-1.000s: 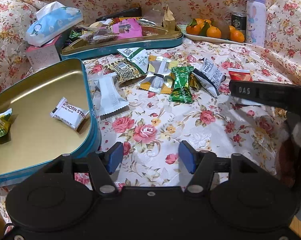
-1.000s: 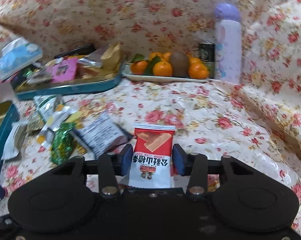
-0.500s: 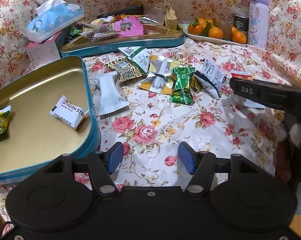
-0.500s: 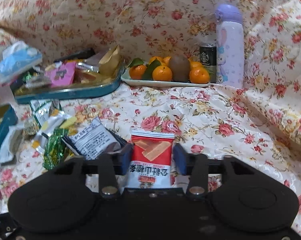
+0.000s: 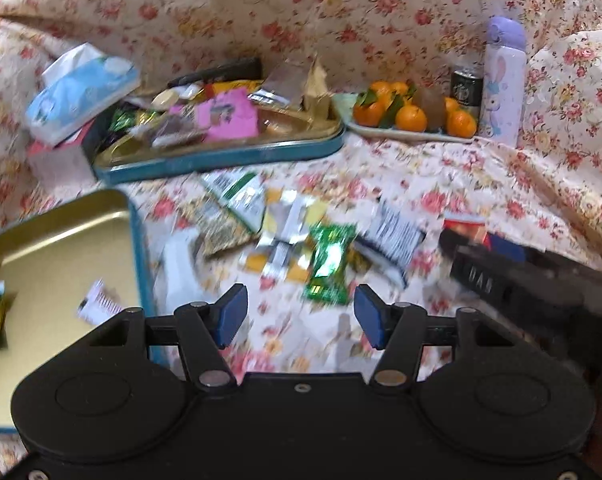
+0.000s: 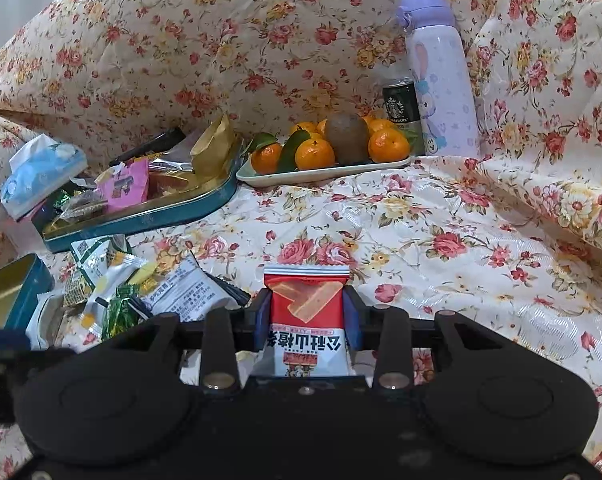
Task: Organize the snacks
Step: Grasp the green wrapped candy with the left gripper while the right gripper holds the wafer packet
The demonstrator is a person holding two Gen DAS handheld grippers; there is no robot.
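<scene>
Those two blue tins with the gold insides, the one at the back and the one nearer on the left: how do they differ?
The back tin is heaped with wrappers, a pink packet among them; the near tin holds only a few small packets, its gold floor mostly bare. The back tin is shallow, like a tray; the near tin has taller walls. The back tin sits beside the plate of oranges; the near tin sits beside the loose snack pile. Both are blue outside and gold inside.

Left gripper (image 5: 300, 316): matte black body, two round raised housings, silver pivot screws, blue pads (image 5: 232, 314) on black jaws. Right gripper (image 6: 307, 316): same black build, blue pads; white "DAS" lettering on its side
</scene>
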